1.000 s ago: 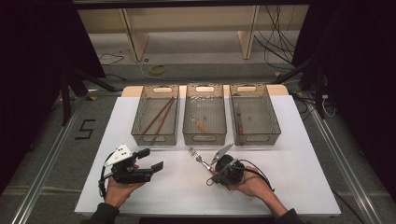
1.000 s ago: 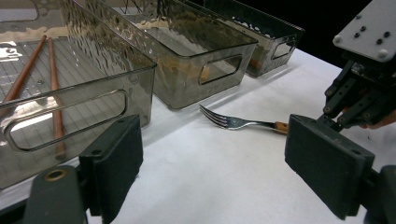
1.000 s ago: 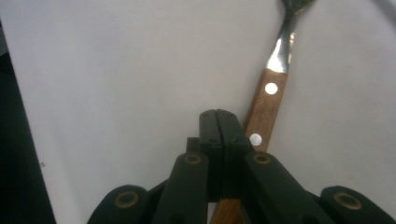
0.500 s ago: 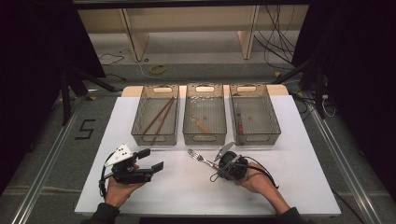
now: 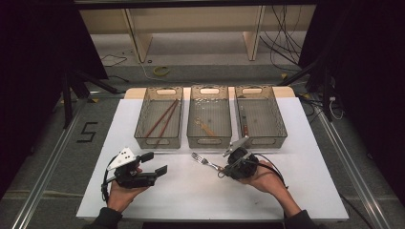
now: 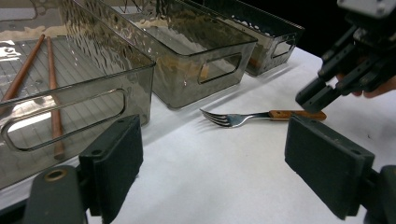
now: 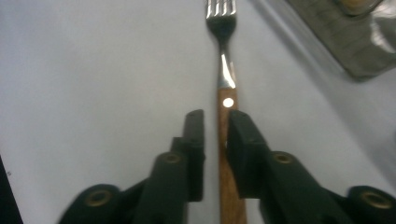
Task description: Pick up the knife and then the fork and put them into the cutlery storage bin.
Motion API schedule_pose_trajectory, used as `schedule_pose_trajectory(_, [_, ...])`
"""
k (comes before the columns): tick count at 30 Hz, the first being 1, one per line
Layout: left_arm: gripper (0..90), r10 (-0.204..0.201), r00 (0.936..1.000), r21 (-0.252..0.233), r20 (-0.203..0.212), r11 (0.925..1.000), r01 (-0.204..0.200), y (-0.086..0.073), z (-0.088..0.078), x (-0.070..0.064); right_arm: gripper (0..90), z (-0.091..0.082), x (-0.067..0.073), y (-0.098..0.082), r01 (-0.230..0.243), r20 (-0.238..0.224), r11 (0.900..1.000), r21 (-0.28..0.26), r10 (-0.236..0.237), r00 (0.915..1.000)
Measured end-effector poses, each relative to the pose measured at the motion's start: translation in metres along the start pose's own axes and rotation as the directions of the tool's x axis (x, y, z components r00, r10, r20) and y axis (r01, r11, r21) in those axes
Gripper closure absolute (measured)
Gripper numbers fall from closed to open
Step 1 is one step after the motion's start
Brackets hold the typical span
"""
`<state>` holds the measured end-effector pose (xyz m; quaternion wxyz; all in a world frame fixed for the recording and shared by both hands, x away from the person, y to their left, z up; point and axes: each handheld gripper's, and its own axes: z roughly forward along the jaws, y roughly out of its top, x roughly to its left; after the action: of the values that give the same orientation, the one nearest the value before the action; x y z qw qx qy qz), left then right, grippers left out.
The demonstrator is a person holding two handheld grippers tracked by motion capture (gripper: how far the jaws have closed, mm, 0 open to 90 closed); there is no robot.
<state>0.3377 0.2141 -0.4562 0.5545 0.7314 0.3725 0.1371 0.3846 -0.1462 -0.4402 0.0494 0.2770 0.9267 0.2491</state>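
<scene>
From the high view, a fork (image 5: 204,161) lies flat on the white counter (image 5: 191,195) just in front of the three bins, the right tongs (image 5: 225,168) at its wooden handle end, while the left tongs (image 5: 154,163) wait well apart, seemingly keeping out of the way. The left gripper view shows those left tongs spread wide on nothing, the fork beyond them. In the right gripper view the right tongs (image 7: 215,122) have just been opening and stand slightly apart above the handle (image 7: 229,140), not pinching it.

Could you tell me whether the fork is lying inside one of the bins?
No, the fork lies on the white table in front of the bins.
</scene>
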Motion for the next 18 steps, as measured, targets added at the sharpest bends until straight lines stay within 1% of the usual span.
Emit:
schedule_pose_trajectory(1, [18.9,0.0,1.0,0.0,0.0,1.0,0.0,0.0,0.0,0.0,64.1,-0.001,-0.002,0.001,-0.012,0.004,1.0,0.0,0.012,0.9999])
schedule_pose_trajectory(2, [18.9,0.001,1.0,0.001,0.0,1.0,-0.001,0.0,0.0,0.0,60.0,-0.001,-0.004,0.001,-0.017,0.009,1.0,0.005,0.017,0.9998])
schedule_pose_trajectory(4, [18.9,0.0,1.0,0.002,0.0,1.0,0.0,0.0,0.0,0.0,52.9,-0.001,-0.009,0.002,-0.026,0.004,1.0,0.015,0.026,0.9997])
schedule_pose_trajectory(5, [18.9,0.0,1.0,0.002,0.0,1.0,0.0,0.0,0.0,0.0,49.3,-0.001,-0.01,0.002,-0.04,-0.001,0.999,0.016,0.04,0.9992])
schedule_pose_trajectory(6, [18.9,0.001,1.0,0.002,0.001,1.0,-0.001,0.0,0.0,0.0,45.7,0.0,-0.012,0.003,-0.041,0.001,0.999,0.02,0.041,0.9992])
schedule_pose_trajectory(7, [18.9,0.001,1.0,0.002,0.001,1.0,-0.001,0.0,0.0,0.0,42.9,0.002,-0.013,0.003,-0.047,0.002,0.998,0.037,0.047,0.9989])
schedule_pose_trajectory(9, [18.9,0.002,1.0,0.004,0.002,1.0,-0.002,0.0,0.0,0.0,40.1,0.004,-0.014,0.004,-0.047,0.01,0.997,0.053,0.047,0.9989])
schedule_pose_trajectory(11, [18.9,0.003,1.0,0.004,0.003,1.0,-0.003,0.0,0.0,0.0,37.4,0.007,-0.015,0.005,-0.045,-0.003,0.996,0.081,0.046,0.999])
schedule_pose_trajectory(12, [18.9,0.003,1.0,0.004,0.003,1.0,-0.003,0.0,0.0,0.0,36.5,0.009,-0.015,0.006,-0.046,-0.005,0.995,0.086,0.046,0.9989])
schedule_pose_trajectory(15, [18.9,0.002,1.0,0.003,0.003,1.0,-0.002,0.0,0.0,0.0,37.4,0.015,-0.015,0.007,-0.052,-0.013,0.992,0.115,0.054,0.9985])
schedule_pose_trajectory(16, [18.9,0.002,1.0,0.004,0.004,1.0,-0.002,0.0,0.0,0.0,37.7,0.016,-0.015,0.007,-0.043,-0.017,0.992,0.122,0.046,0.9988])
schedule_pose_trajectory(18, [18.9,0.003,1.0,0.004,0.004,1.0,-0.003,0.0,0.001,0.0,38.6,0.019,-0.015,0.008,-0.043,-0.014,0.99,0.132,0.045,0.9989])
